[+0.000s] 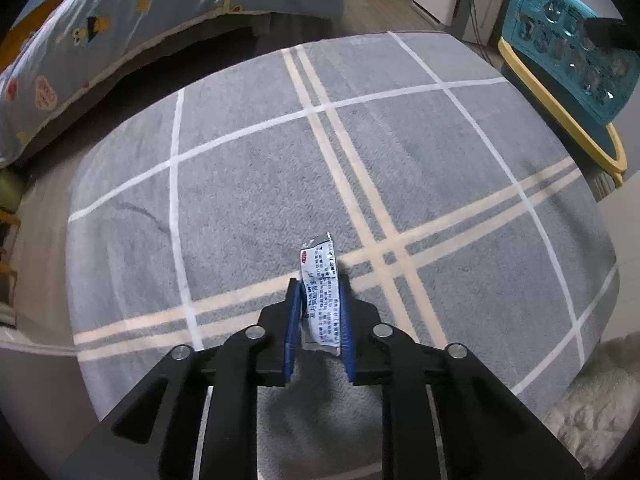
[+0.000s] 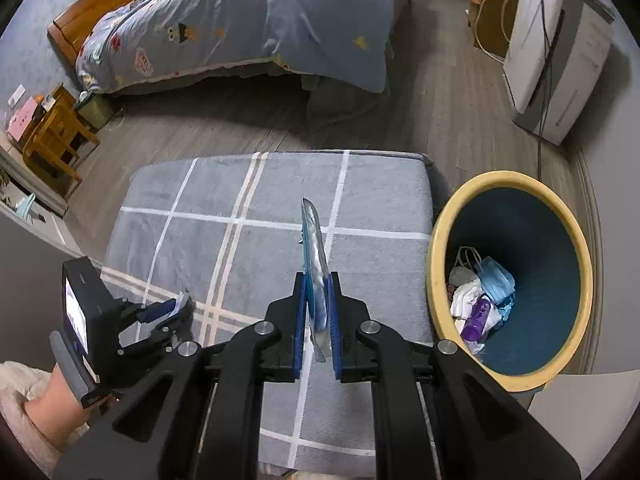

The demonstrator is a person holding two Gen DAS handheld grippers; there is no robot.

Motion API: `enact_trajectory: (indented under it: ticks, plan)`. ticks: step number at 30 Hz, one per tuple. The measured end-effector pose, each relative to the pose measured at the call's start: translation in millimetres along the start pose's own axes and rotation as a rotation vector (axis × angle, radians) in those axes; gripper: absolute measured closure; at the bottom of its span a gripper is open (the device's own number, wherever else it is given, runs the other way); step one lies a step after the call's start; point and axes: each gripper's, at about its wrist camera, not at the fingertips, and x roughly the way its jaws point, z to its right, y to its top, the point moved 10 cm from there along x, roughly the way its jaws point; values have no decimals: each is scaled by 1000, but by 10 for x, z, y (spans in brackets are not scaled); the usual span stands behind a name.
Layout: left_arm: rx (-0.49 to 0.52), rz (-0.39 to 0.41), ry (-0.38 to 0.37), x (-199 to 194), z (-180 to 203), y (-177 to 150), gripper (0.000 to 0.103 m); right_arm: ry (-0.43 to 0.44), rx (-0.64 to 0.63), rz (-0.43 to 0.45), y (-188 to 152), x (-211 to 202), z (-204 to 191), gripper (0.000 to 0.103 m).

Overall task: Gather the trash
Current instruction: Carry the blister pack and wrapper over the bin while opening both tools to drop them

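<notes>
My two grippers match: the left gripper (image 1: 319, 280) and right gripper (image 2: 317, 280) have matte black linkage arms, round silver pivot screws and blue pads lining the jaws. A fluffy cream sleeve (image 2: 18, 412) covers my left arm.

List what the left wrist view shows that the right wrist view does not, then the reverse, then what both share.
Left wrist only: the printed text on the white sachet in the left hand-held gripper, and the blister pack's teal face.

Right wrist only: the bin's contents, including a blue face mask and a purple bottle; the white appliance.

Both: the grey checked cushion, the bed quilt, the yellow-rimmed bin.
</notes>
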Motion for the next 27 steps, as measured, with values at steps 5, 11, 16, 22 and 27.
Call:
enact_trajectory:
  ticks: [5, 11, 16, 22, 27]
  plan:
    - [18, 49, 18, -119, 11, 121, 85, 5, 25, 14, 47, -59, 106, 93]
    - [59, 154, -25, -466, 267, 439, 85, -20, 88, 74, 194, -305, 453, 93]
    - [122, 232, -100, -698, 758, 830, 85, -80, 158, 112, 225, -461, 977, 93]
    - [216, 297, -245, -773, 1587, 1259, 85, -144, 244, 78, 61, -390, 1641, 93]
    - [310, 306, -286, -671, 2136, 1441, 85, -165, 317, 40, -112, -281, 2110, 93]
